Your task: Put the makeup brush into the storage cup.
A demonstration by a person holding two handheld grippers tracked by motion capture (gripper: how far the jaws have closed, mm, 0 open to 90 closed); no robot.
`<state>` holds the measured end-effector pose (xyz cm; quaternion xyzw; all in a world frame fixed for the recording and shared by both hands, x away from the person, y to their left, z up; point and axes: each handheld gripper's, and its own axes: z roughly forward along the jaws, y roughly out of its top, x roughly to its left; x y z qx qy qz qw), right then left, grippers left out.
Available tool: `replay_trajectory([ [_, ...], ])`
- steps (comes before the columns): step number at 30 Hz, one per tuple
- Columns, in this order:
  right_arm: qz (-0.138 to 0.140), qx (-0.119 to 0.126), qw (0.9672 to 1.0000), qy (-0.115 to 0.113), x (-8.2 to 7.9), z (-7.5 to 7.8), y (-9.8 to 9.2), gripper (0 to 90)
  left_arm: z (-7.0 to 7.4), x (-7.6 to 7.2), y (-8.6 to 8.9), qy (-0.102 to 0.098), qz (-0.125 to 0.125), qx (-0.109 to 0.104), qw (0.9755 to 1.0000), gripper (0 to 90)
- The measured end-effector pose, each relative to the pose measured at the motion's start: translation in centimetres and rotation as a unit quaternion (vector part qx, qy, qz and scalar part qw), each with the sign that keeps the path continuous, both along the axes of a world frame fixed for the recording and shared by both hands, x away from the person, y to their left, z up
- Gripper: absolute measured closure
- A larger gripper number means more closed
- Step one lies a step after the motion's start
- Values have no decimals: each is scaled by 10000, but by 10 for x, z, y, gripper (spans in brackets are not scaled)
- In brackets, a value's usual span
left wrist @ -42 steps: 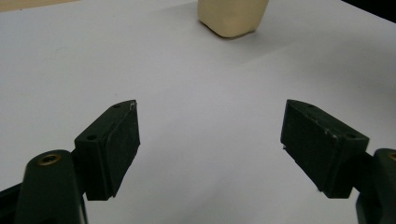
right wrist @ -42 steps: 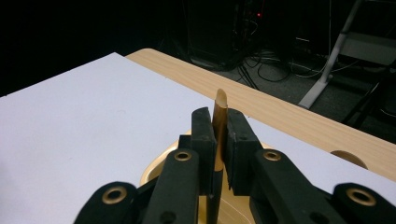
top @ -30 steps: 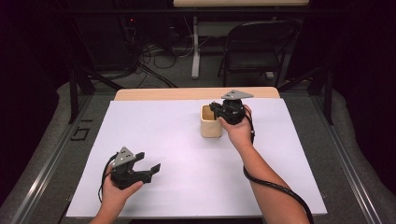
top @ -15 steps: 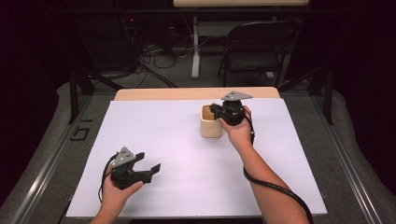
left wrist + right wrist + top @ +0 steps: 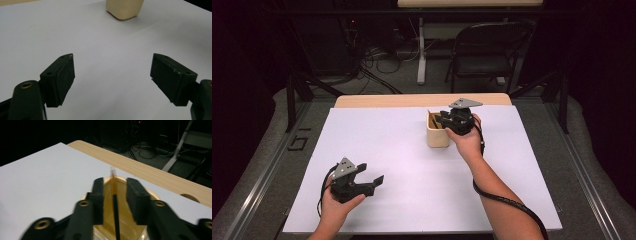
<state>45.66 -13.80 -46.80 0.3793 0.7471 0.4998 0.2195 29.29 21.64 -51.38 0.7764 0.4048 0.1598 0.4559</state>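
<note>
In the high view, the right gripper (image 5: pixel 447 121) hangs over the cream square cup (image 5: pixel 437 135) right of centre on the white table sheet (image 5: pixel 377 135). The right gripper view reveals a thin dark stick (image 5: pixel 115 217) standing inside the cup between jaws that have just been opening, pads clear of it. At lower left, the left gripper (image 5: pixel 374 173) gapes wide, empty.

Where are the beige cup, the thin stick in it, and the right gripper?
beige cup (image 5: pixel 437 138), high view, front wall.
thin stick (image 5: pixel 115 220), right gripper view, dark lower shaft between the jaws.
right gripper (image 5: pixel 114 200), right gripper view, gap midway between fingertips.
</note>
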Motion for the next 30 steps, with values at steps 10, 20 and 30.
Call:
replay_trajectory([
  [10,-133,70,9997,-171,-3,2,-6,447,0,0,0,0,7,2,10000,199],
  [20,-55,119,9994,-312,-7,5,-8,470,0,0,0,-4,0,6,10000,200],
  [30,-125,49,9998,-148,-9,4,-8,440,0,0,-1,0,-4,11,10000,200],
])
